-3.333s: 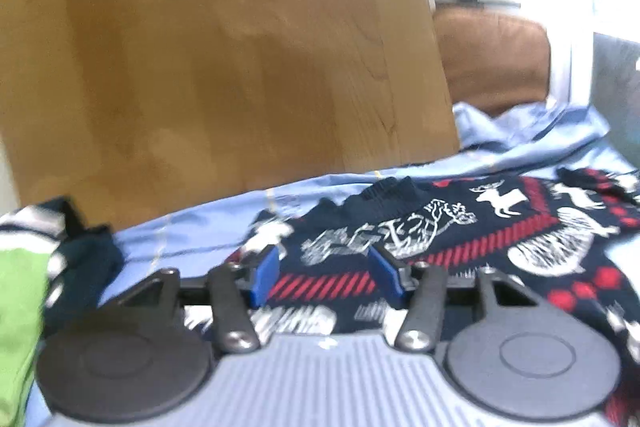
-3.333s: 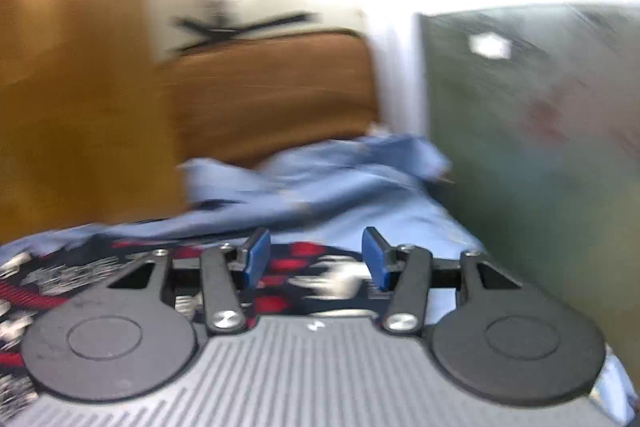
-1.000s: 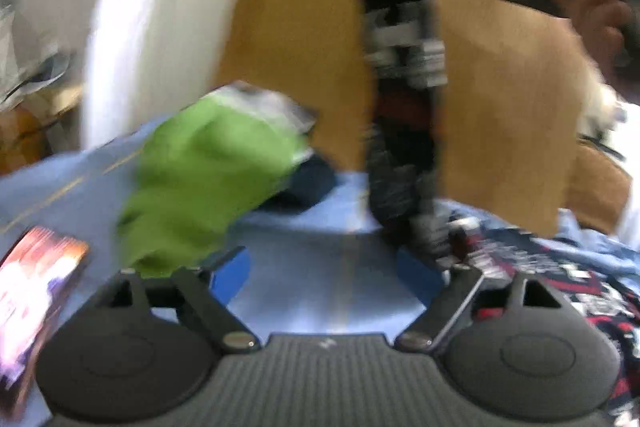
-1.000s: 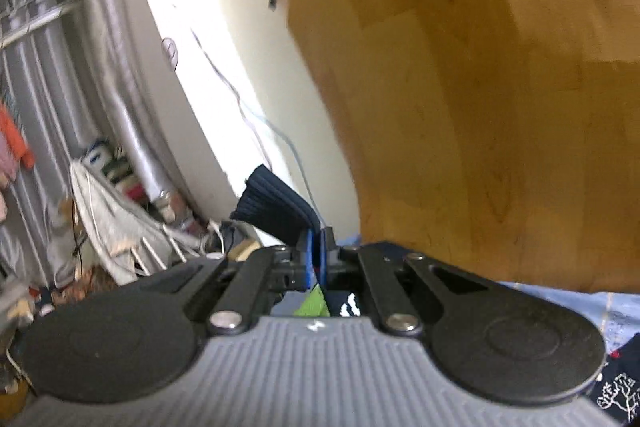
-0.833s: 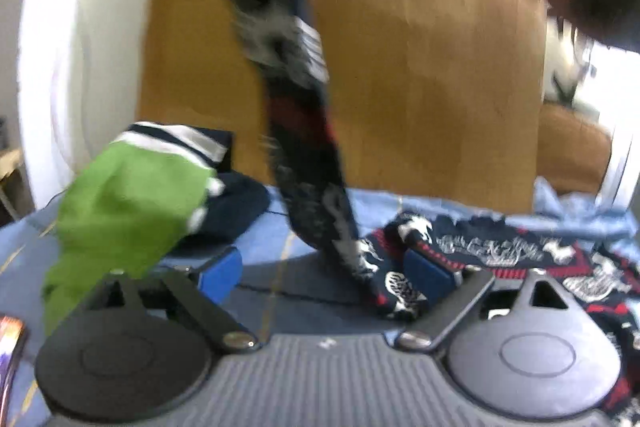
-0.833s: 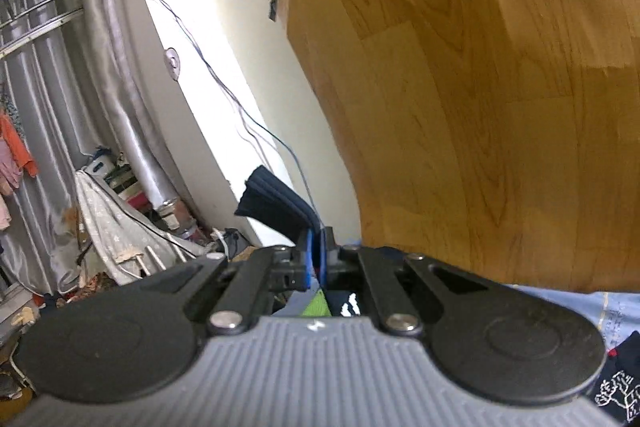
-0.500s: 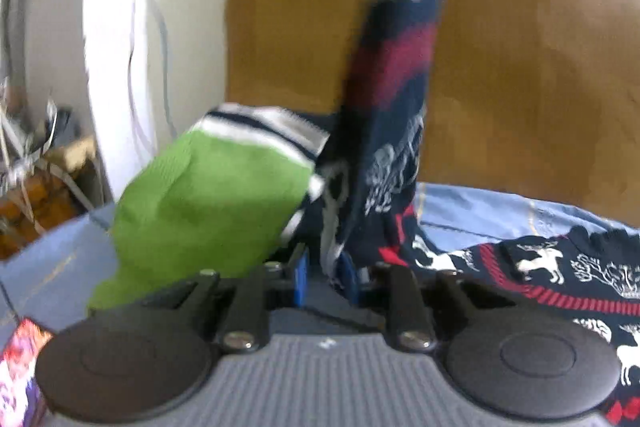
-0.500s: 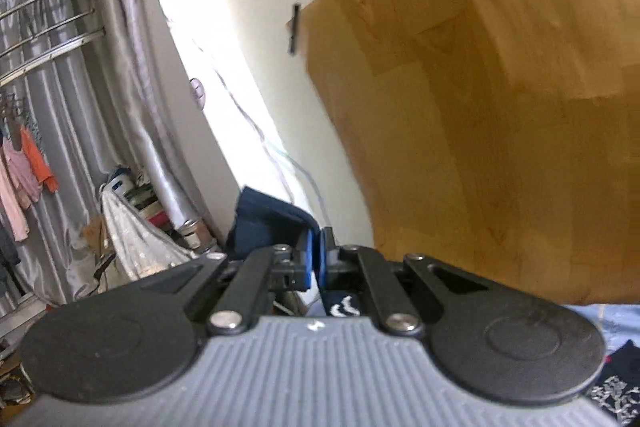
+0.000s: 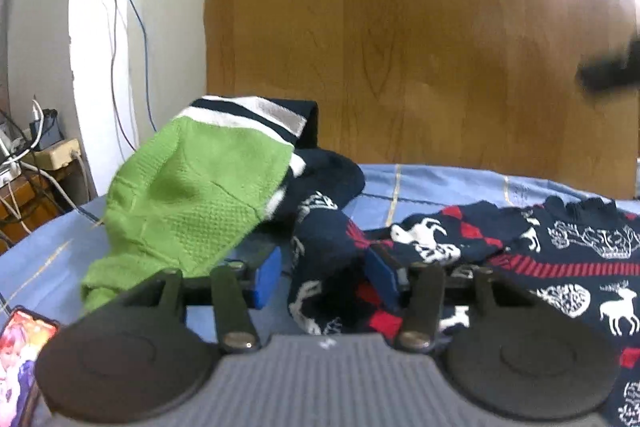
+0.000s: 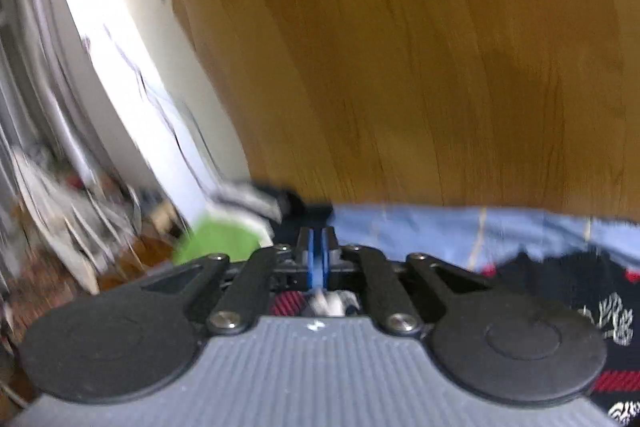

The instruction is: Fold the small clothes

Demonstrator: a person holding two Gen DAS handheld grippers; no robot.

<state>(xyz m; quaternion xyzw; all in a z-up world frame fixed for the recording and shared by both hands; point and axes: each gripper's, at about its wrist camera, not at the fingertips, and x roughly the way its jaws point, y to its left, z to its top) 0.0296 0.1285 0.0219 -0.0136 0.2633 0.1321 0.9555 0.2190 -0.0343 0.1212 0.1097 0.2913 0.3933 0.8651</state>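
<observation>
Sweater (image 9: 560, 259), navy with white reindeer and red stripes, lies crumpled on the blue bedsheet (image 9: 432, 183); one end of it is bunched into a roll between the fingers of the left tool (image 9: 326, 277). That tool points slightly downward toward the wooden headboard (image 9: 400, 47) at twelve o'clock, low over the bed. Its jaws are opening, half spread; the right blue pad lies against the knit roll and the left pad stands clear of it.

The right tool (image 10: 318, 259) also tilts a little downward, its view blurred. Its jaws are nearly pressed together and just starting to part, with a scrap of red and white knit showing right behind them; whether they pinch it, I cannot tell.

At ten o'clock of the left tool lies a green garment (image 9: 192, 203) with navy and white stripes. A phone (image 9: 20, 359) rests at eight o'clock on the sheet.
</observation>
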